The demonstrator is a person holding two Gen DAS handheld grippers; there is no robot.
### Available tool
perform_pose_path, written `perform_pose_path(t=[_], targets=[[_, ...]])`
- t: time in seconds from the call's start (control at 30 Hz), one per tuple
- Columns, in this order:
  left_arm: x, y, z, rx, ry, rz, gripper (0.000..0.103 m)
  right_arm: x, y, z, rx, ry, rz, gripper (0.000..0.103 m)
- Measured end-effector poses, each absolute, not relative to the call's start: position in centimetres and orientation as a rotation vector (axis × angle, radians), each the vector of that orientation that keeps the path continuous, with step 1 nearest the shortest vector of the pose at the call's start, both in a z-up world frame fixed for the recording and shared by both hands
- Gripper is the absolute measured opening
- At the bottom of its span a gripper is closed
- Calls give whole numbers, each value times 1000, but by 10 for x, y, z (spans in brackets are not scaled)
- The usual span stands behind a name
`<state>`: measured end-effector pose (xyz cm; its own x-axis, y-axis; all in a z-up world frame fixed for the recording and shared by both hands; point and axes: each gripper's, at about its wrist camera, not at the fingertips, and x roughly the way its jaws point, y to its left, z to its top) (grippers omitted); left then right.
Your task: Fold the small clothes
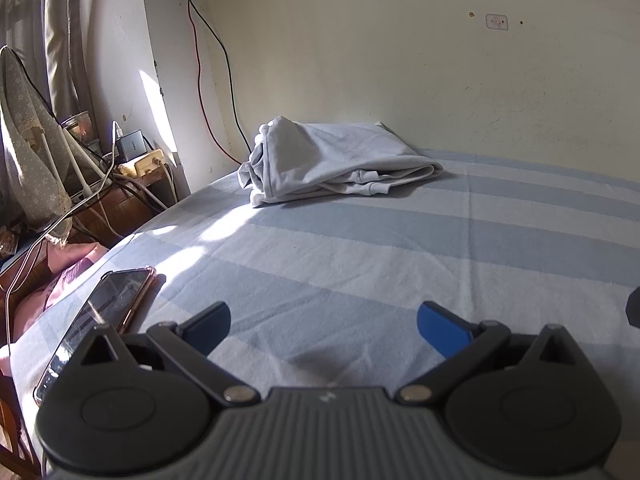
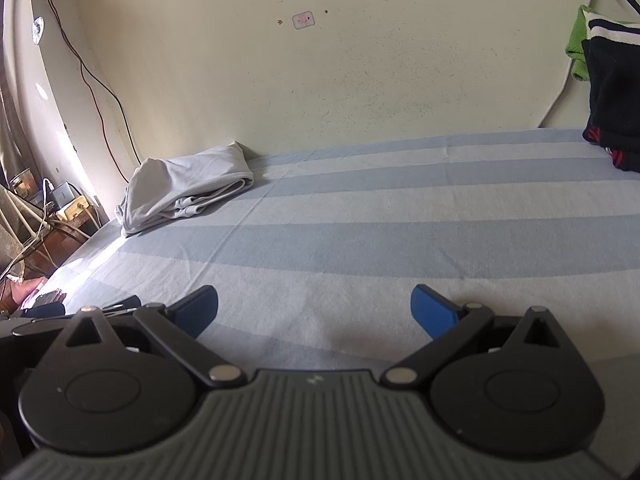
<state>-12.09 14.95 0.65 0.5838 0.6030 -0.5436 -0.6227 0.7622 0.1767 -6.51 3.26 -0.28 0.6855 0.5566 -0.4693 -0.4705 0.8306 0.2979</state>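
Both grippers, left (image 1: 324, 320) and right (image 2: 314, 308), jaws spread and empty; next garment, likely the dark pile (image 2: 612, 92) upper right, awaits fetching.

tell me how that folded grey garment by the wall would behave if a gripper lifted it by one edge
The grey garment looks like thin, soft cloth, so it would probably droop and unfold. Its loosely stacked layers would likely slide apart. It seems light, so pushing it may bunch it on the striped sheet.

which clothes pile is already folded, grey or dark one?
The light grey garment by the wall, in flat layers. The dark pile at the far right edge is heaped.
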Motion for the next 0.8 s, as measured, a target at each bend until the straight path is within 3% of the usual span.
perform_pose_path(t=[0.8], targets=[[-122, 150, 6, -38, 623, 702, 103, -65, 32, -3, 159, 576, 578, 103]])
